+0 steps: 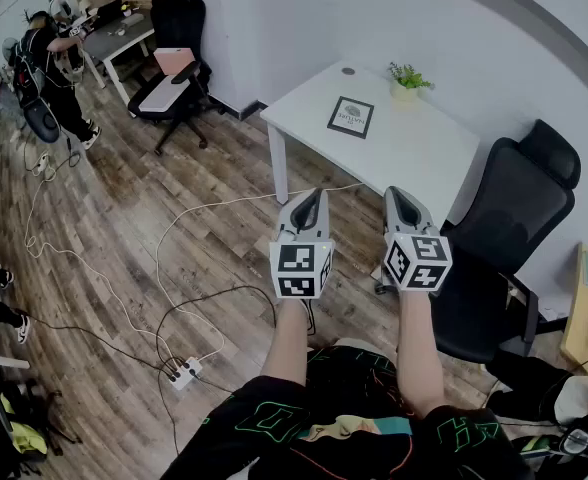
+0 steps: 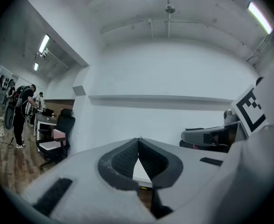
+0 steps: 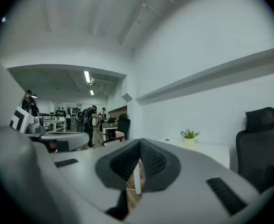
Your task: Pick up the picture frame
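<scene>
The picture frame (image 1: pixel 351 116), dark-edged with a pale print, lies flat on the white table (image 1: pixel 414 158) near its far edge. Both grippers hover side by side short of the table, above the wooden floor. My left gripper (image 1: pixel 309 199) is shut and empty, its tips (image 2: pixel 139 140) meeting in its own view. My right gripper (image 1: pixel 401 196) is shut too, with nothing between its pads (image 3: pixel 140 142). Neither touches the frame, which does not show in the gripper views.
A small potted plant (image 1: pixel 407 78) stands at the table's far corner and shows again (image 3: pixel 189 136). A black office chair (image 1: pixel 509 238) is right of the table, another (image 1: pixel 177 63) far left. Cables and a power strip (image 1: pixel 184 371) lie on the floor. People stand at the back left.
</scene>
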A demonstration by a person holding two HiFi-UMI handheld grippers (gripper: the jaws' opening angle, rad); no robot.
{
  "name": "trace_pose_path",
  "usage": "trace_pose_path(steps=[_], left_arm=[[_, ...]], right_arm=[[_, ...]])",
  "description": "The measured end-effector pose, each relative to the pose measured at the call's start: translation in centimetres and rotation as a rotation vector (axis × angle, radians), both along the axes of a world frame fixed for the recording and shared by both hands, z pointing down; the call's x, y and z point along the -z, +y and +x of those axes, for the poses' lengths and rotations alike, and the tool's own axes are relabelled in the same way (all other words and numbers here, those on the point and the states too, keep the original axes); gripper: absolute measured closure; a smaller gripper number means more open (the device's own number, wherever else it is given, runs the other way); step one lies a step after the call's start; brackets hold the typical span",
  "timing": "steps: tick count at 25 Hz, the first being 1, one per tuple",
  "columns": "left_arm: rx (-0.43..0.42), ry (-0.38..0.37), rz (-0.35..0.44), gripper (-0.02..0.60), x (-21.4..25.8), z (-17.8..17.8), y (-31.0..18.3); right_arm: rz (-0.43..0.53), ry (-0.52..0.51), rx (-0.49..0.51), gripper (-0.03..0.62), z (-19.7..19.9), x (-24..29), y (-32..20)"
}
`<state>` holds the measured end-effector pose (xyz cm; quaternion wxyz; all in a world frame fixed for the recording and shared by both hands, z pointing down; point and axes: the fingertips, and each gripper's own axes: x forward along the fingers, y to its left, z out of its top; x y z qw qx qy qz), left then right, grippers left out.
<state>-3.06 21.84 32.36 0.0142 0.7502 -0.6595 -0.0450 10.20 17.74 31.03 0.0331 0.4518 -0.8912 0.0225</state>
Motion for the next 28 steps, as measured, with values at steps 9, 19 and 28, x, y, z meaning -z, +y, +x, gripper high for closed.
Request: trace_pose_path(steps=[9, 19, 28], left_arm=[[0.007, 0.003, -0.003, 0.574, 0.0, -0.8, -0.3], [-0.01, -0.01, -0.008, 0.574, 0.3, -0.7, -1.1], [0.039, -0.024, 0.015, 0.574, 1.2, -2.9, -1.2]], right_arm=[[0.017, 0.011, 0.029, 0.592, -0.9, 0.2, -0.1], [0.008, -0.055, -0.015, 0.589, 0.4, 1.0, -1.2], [0.025, -0.078, -0.015, 0.589, 0.2, 2.0, -2.0]])
